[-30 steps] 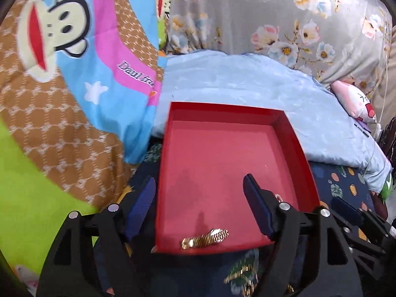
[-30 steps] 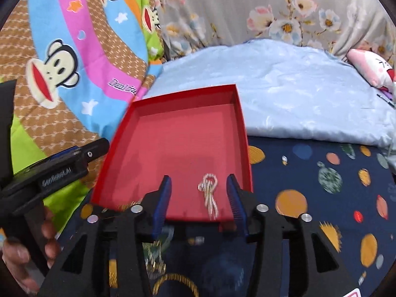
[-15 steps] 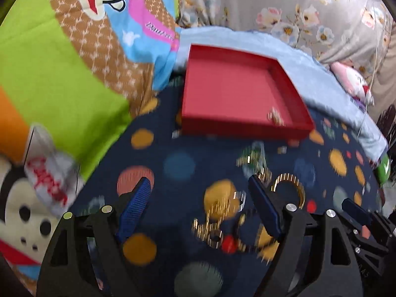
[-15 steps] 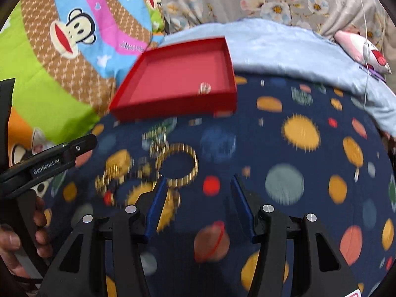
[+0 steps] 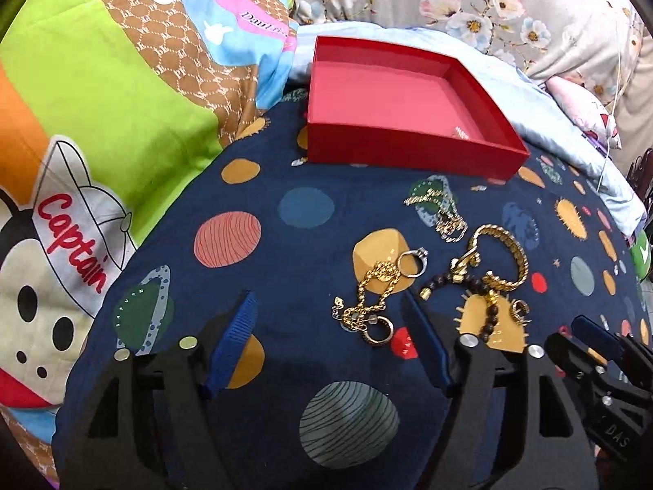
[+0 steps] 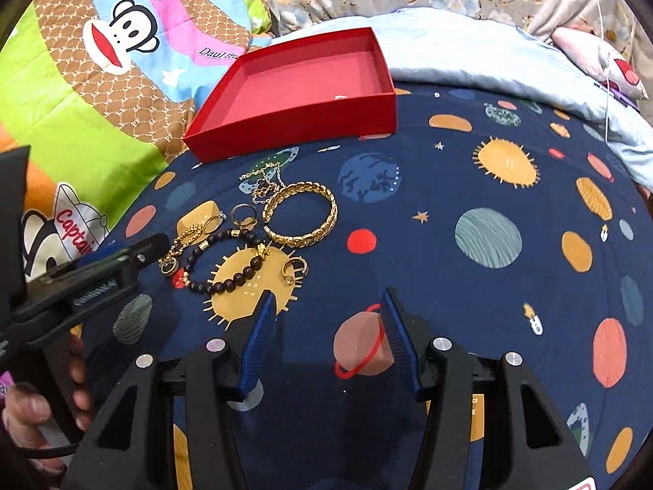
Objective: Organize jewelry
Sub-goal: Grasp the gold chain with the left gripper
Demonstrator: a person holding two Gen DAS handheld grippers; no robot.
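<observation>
A red tray point(image 5: 408, 155) point(image 6: 302, 134) lies at the far end of the navy planet-print cloth point(image 5: 285, 245) with a small pale piece point(image 6: 340, 97) inside. Loose jewelry lies in front of it: a gold bangle point(image 6: 302, 214) point(image 5: 510, 257), a dark bead bracelet point(image 6: 228, 265) point(image 5: 477, 298), a gold chain point(image 5: 371, 290) point(image 6: 183, 241), rings point(image 5: 412, 263) point(image 6: 294, 269) and a thin chain point(image 5: 440, 208) point(image 6: 265, 181). My left gripper point(image 5: 330, 310) is open and empty, just short of the gold chain. My right gripper point(image 6: 326, 298) is open and empty, right of the bracelet.
A cartoon monkey blanket point(image 5: 102, 81) point(image 6: 102, 61) borders the cloth on the left. A pale blue sheet point(image 6: 469, 53) and floral fabric point(image 5: 469, 0) lie behind the tray. The left gripper's body point(image 6: 81, 281) shows at the left of the right wrist view.
Both grippers have pulled back from the red tray toward me, leaving a gold piece and a pale chain inside it. They now hover over the loose jewelry pile.
</observation>
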